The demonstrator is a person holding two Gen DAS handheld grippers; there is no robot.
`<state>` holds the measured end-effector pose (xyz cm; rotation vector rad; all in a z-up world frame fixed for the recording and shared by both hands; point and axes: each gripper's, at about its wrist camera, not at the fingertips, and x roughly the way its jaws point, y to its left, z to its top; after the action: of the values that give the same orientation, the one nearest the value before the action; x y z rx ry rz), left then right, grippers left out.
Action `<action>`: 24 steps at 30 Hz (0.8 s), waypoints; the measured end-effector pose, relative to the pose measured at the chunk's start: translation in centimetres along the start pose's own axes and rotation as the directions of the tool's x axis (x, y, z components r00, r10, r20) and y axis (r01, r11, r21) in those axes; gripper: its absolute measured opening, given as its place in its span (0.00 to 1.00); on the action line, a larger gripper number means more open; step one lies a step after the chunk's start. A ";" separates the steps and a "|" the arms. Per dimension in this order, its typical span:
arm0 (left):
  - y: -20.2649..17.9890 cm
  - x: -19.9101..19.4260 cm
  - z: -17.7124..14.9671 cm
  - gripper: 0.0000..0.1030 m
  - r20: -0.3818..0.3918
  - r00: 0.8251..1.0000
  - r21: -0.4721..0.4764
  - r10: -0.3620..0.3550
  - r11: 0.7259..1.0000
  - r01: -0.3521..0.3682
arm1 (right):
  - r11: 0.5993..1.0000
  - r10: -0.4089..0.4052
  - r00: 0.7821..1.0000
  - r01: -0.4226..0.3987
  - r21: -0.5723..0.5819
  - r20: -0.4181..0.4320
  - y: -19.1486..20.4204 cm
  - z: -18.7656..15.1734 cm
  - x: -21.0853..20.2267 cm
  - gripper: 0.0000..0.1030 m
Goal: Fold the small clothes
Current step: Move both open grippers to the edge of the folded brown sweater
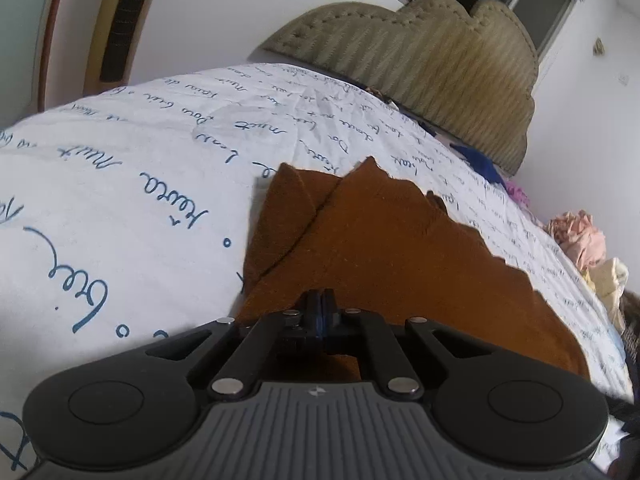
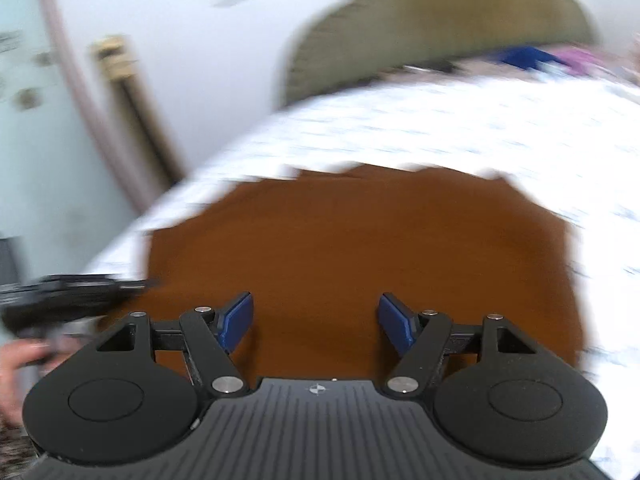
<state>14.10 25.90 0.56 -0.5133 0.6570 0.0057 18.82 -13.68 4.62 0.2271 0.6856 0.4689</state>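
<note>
A brown garment [image 1: 380, 240] lies on the bedsheet [image 1: 132, 184], a white one printed with blue handwriting, well short of the padded headboard [image 1: 440, 68]. One flap already lies folded over along the garment's edge away from the headboard's right end, so the folding seems begun but not finished. The left gripper [image 1: 320, 304] is clenched, its pads pressed together at the garment's near edge; whether cloth is pinched between them cannot be told. The right gripper [image 2: 316, 320] is released, its blue pads wide apart above the garment's near middle. A pile of pale clothes [image 1: 580, 236] and a blue cloth [image 1: 480, 160] lie below the headboard, clear of the garment.
</note>
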 end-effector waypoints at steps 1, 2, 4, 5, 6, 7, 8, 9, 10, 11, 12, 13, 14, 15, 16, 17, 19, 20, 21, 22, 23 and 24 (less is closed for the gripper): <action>0.1 -0.1 0.0 0.03 -0.001 1.000 -0.006 -0.003 1.000 0.003 | 0.999 -0.005 0.999 0.006 0.032 -0.032 -1.6 -0.5 0.5 0.65; 0.0 -0.2 0.2 0.03 -0.006 1.000 -0.002 -0.003 1.000 0.003 | 0.998 0.026 0.999 -0.025 0.054 -0.023 -2.6 -1.0 0.4 0.65; 0.2 -0.6 0.7 0.04 -0.019 0.999 -0.031 -0.032 0.999 0.031 | 0.996 0.044 0.999 -0.044 0.074 0.002 -2.7 -0.9 -0.2 0.66; 0.6 -0.8 1.2 0.04 -0.027 0.998 -0.065 -0.056 0.996 0.054 | 0.995 0.053 0.998 -0.054 0.080 0.017 -2.6 -0.8 -0.7 0.67; 0.8 -1.1 1.7 0.04 -0.028 0.997 -0.088 -0.071 0.994 0.069 | 0.994 0.074 0.997 -0.077 0.080 0.032 -2.1 -0.6 -1.0 0.68; 0.8 -1.6 2.3 0.04 -0.017 0.998 -0.085 -0.065 0.994 0.063 | 0.992 0.100 0.994 -0.102 0.075 0.034 -1.6 -0.7 -1.6 0.68; 0.6 -2.1 3.0 0.06 0.000 0.999 -0.055 -0.040 0.998 0.040 | 0.990 0.124 0.992 -0.126 0.065 0.029 -0.9 -0.7 -1.8 0.68; 0.3 -2.6 3.7 0.09 0.016 1.000 -0.009 -0.003 1.000 0.003 | 0.988 0.148 0.989 -0.149 0.049 0.024 -0.1 -0.8 -2.1 0.68; 0.0 -2.9 4.4 0.12 0.035 0.999 0.030 0.026 0.999 -0.027 | 0.983 0.179 0.984 -0.179 0.028 0.013 0.9 -1.0 -2.3 0.68; -0.3 -3.1 5.2 0.25 0.047 0.998 0.065 0.044 0.997 -0.047 | 0.979 0.205 0.979 -0.205 0.011 -0.001 2.1 -1.2 -2.3 0.68; -0.5 -3.2 6.0 0.48 0.054 0.997 0.095 0.060 0.993 -0.065 | 0.973 0.231 0.973 -0.231 -0.004 -0.018 3.0 -1.6 -2.8 0.69; -0.7 -3.2 6.7 0.60 0.071 0.994 0.109 0.081 0.990 -0.088 | 0.967 0.254 0.966 -0.255 -0.020 -0.036 4.2 -2.0 -2.6 0.69; -0.8 -3.2 7.3 0.74 0.092 0.991 0.120 0.101 0.986 -0.112 | 0.960 0.276 0.960 -0.278 -0.041 -0.056 5.4 -2.3 -2.5 0.69; -1.1 -3.0 8.0 0.74 0.110 0.987 0.136 0.120 0.982 -0.134 | 0.955 0.285 0.956 -0.290 -0.069 -0.071 6.7 -2.7 -2.5 0.69; -1.3 -2.6 8.7 0.74 0.109 0.986 0.154 0.130 0.977 -0.146 | 0.950 0.284 0.956 -0.292 -0.111 -0.078 8.1 -3.0 -2.5 0.70; -1.6 -1.9 9.4 0.74 0.086 0.989 0.177 0.124 0.974 -0.137 | 0.942 0.278 0.957 -0.289 -0.171 -0.086 9.6 -3.3 -2.5 0.71; -1.7 -0.6 10.3 0.74 0.048 0.991 0.203 0.123 0.971 -0.130 | 0.918 0.251 0.963 -0.269 -0.290 -0.099 12.6 -3.6 -2.8 0.72; -1.8 0.3 10.7 0.74 0.022 0.993 0.215 0.120 0.969 -0.122 | 0.904 0.246 0.964 -0.265 -0.335 -0.098 13.8 -3.7 -2.8 0.72; -1.8 1.1 11.1 0.74 -0.011 0.993 0.219 0.116 0.969 -0.111 | 0.890 0.246 0.964 -0.265 -0.371 -0.100 14.8 -3.9 -2.9 0.72; -1.8 2.0 11.3 0.74 -0.044 0.993 0.214 0.111 0.972 -0.100 | 0.877 0.245 0.964 -0.266 -0.400 -0.105 15.8 -3.9 -2.7 0.73; -1.6 2.8 11.4 0.74 -0.075 0.992 0.204 0.100 0.975 -0.083 | 0.868 0.242 0.964 -0.265 -0.421 -0.109 16.7 -4.0 -2.6 0.74; -1.5 3.5 11.5 0.74 -0.095 0.992 0.192 0.088 0.979 -0.069 | 0.859 0.239 0.964 -0.265 -0.437 -0.114 17.4 -4.1 -2.5 0.76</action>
<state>23.81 29.35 6.95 -0.3063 0.7707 -0.0088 8.57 0.52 9.01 -0.1393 0.5849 0.8761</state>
